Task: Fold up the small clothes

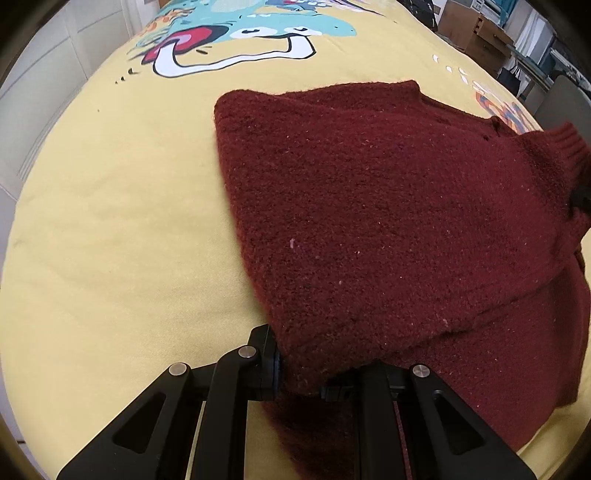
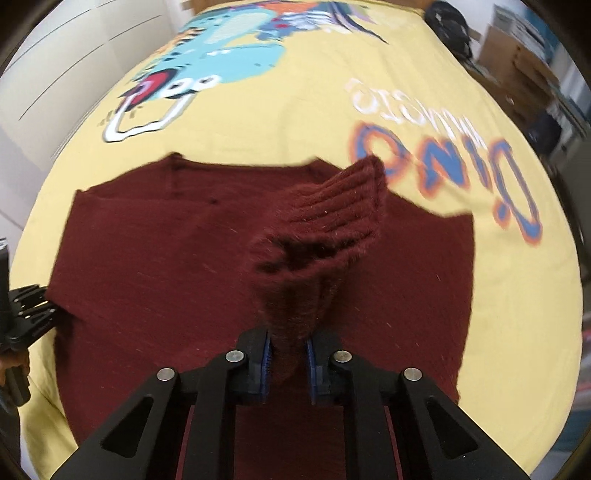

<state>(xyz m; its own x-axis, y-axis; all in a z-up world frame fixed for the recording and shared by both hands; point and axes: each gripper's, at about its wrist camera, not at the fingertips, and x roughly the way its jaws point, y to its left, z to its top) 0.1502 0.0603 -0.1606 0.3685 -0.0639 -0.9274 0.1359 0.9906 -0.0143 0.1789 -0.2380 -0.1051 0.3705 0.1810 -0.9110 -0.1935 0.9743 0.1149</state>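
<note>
A small dark red knitted sweater [image 1: 388,206] lies on a yellow printed sheet [image 1: 118,236]. My left gripper [image 1: 299,373] is shut on a folded edge of the sweater at its near left side; the cloth hides the fingertips. In the right wrist view the sweater [image 2: 155,266] spreads flat, and my right gripper [image 2: 290,360] is shut on a ribbed sleeve cuff [image 2: 332,221] that stands up from between the blue pads [image 2: 266,360]. The left gripper [image 2: 27,314] shows at that view's left edge, with a hand below it.
The yellow sheet [image 2: 295,122] carries a dinosaur print [image 2: 221,48] and large lettering [image 2: 480,173]. White cupboard doors [image 1: 40,85] stand at the left. Cardboard boxes [image 1: 476,33] and dark bags [image 2: 448,26] sit beyond the far right edge.
</note>
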